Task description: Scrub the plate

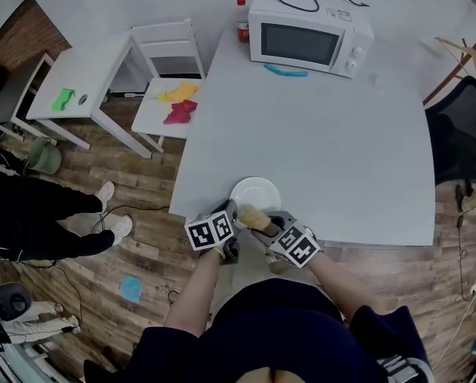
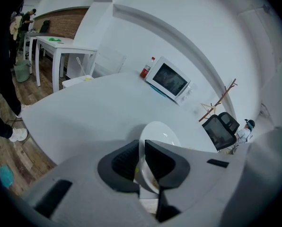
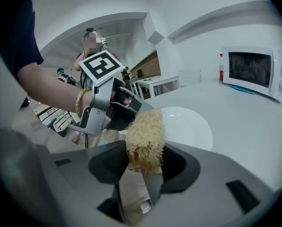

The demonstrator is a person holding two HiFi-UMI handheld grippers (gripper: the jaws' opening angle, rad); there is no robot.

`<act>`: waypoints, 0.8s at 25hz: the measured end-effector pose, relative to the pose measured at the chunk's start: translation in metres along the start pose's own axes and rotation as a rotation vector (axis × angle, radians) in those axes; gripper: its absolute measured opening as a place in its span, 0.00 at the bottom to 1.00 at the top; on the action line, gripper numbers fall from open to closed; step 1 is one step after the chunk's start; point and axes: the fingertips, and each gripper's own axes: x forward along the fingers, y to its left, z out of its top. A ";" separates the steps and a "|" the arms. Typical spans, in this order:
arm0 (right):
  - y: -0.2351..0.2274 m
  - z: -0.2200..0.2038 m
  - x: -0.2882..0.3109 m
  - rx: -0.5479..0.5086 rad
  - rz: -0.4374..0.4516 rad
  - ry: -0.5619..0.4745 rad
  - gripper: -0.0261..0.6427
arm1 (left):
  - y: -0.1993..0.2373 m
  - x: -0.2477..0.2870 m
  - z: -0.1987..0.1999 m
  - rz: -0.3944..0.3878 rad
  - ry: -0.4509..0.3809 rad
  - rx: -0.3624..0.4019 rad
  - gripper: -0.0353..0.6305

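One white plate (image 1: 255, 191) is sitting at the six o'clock edge of the grey worktop (image 1: 342, 150). Two claws are attending it. The left claw (image 1: 232, 212) is sitting at the plate's seven o'clock and pinching its near rim, and the left gripper view is showing that rim wedged between both pads. The right claw (image 1: 267, 223) is sitting at the plate's five o'clock and clamping one straw-coloured fibrous scrubber (image 1: 254, 218). The scrubber's free end is reaching over the plate's near edge, but contact cannot be confirmed. One microwave (image 1: 310, 38) is standing at the worktop's twelve o'clock. One red-capped bottle (image 1: 243, 21) is standing at the microwave's nine o'clock.
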 end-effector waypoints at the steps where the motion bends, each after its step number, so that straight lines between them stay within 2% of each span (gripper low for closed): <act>1: 0.002 -0.001 -0.001 0.000 0.005 0.000 0.32 | 0.001 -0.001 0.000 0.001 -0.001 0.002 0.13; 5: -0.009 0.001 -0.006 -0.005 -0.032 -0.026 0.32 | 0.000 -0.002 -0.001 -0.003 -0.009 0.002 0.13; 11: -0.057 0.019 -0.023 0.035 -0.189 -0.074 0.32 | -0.002 -0.003 0.001 -0.002 -0.009 0.022 0.13; 15: -0.091 0.027 -0.027 0.029 -0.287 -0.072 0.32 | -0.002 -0.003 0.000 -0.002 -0.006 0.028 0.13; 20: -0.096 0.015 -0.023 0.035 -0.283 -0.027 0.32 | -0.001 -0.004 -0.001 -0.001 -0.003 0.020 0.13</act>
